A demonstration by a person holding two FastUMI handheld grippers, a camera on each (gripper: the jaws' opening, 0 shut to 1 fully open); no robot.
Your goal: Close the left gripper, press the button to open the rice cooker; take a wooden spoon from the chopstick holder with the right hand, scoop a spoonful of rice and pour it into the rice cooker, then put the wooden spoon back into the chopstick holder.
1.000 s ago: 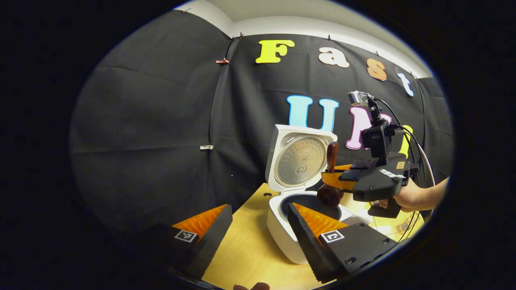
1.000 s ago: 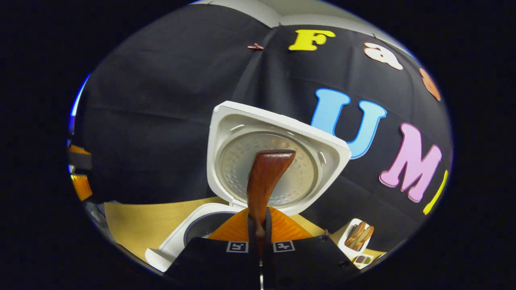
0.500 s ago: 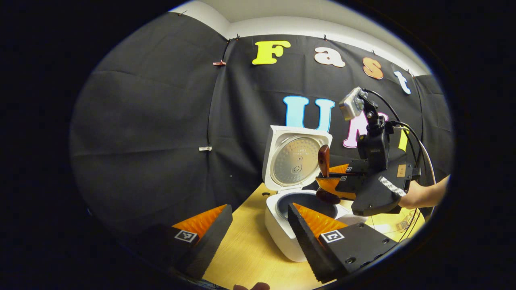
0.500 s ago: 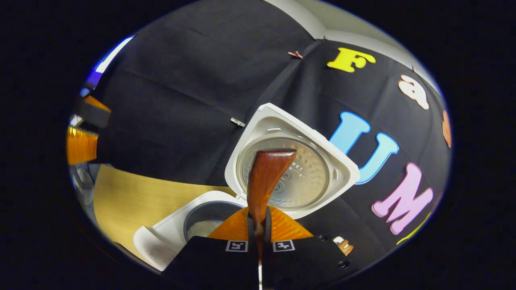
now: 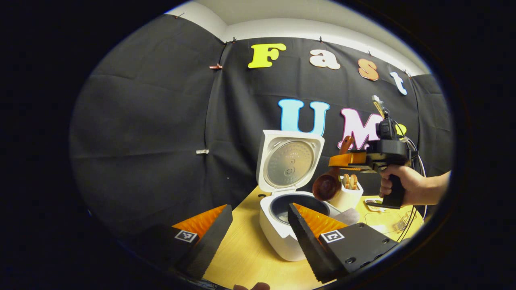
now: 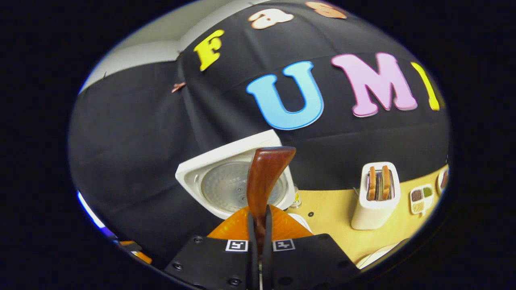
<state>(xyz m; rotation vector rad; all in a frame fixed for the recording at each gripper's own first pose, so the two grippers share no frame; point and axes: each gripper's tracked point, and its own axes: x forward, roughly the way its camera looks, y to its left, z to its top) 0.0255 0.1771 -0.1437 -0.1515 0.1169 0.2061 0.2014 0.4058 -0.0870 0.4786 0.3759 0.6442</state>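
Wooden spoon [image 5: 331, 180]: rigid, probably light, smooth-finished and liable to pivot; pinched at mid-handle between the fully closed fingers of the right hand-held gripper [image 6: 258, 225], bowl hanging just above the open rice cooker [image 5: 282, 225], beside the chopstick holder [image 5: 349, 195]; left hand-held gripper [image 5: 258, 219] open, empty.

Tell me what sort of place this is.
Likely a staged kitchen counter in a recording booth, not a real kitchen: a wooden table holds an open rice cooker and a chopstick holder, backed by a pinned black cloth wall. The right claw grips a wooden spoon.
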